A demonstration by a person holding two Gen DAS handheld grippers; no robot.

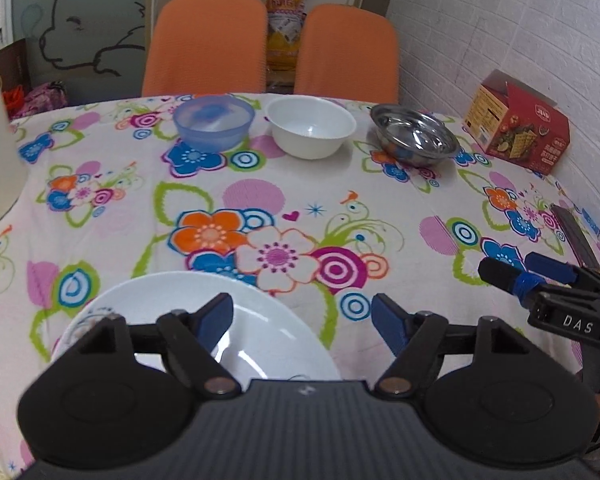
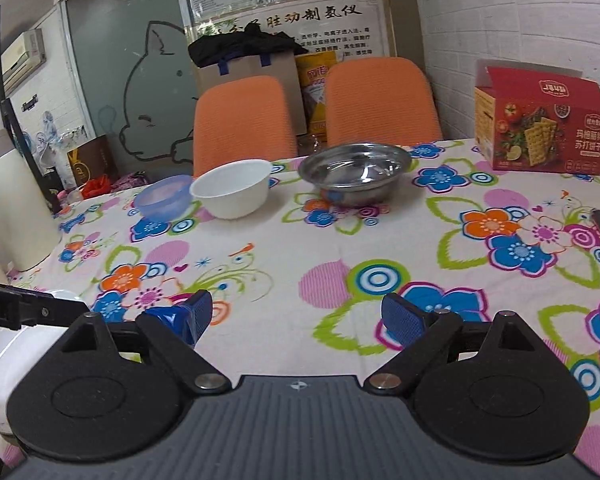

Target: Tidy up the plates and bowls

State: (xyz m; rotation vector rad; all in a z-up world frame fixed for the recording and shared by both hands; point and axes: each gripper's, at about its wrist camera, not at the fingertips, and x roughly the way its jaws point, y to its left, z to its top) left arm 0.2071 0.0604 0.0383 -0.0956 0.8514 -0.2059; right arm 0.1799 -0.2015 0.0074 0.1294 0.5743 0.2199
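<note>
Your worktop [image 1: 140,208] wears a bright cloth with big flowers and rings on it. Take the white bowl [image 1: 311,125] as your marker. It sits near the far edge of the worktop. The blue bowl [image 1: 213,121] is just beside it on the left, and the metal bowl [image 1: 414,134] is near it on the right. All three stand upright and apart from each other in the left wrist view. Further right of the white bowl, past the metal bowl, a red cracker box [image 1: 518,122] stands by the white brick wall [image 1: 500,20]. Behind the white bowl are two orange chairs [image 1: 206,46], with a brown paper bag [image 2: 246,66] behind them. Far to the left of the white bowl stands a tall white jug [image 2: 10,204].

The white plate [image 1: 204,320] lies flat at the near edge, well in front of the white bowl and a little to its left.

Your left hand-held gripper [image 1: 302,322] hangs over the near edge with its fingers spread wide and nothing between them. Its left finger [image 1: 216,320] is above the plate; you may be touching it, but the view is too poor to say. Your right hand-held gripper [image 2: 298,316] also has its fingers wide apart and holds nothing. It points at the bare cloth, in front and to the right of the white bowl.
</note>
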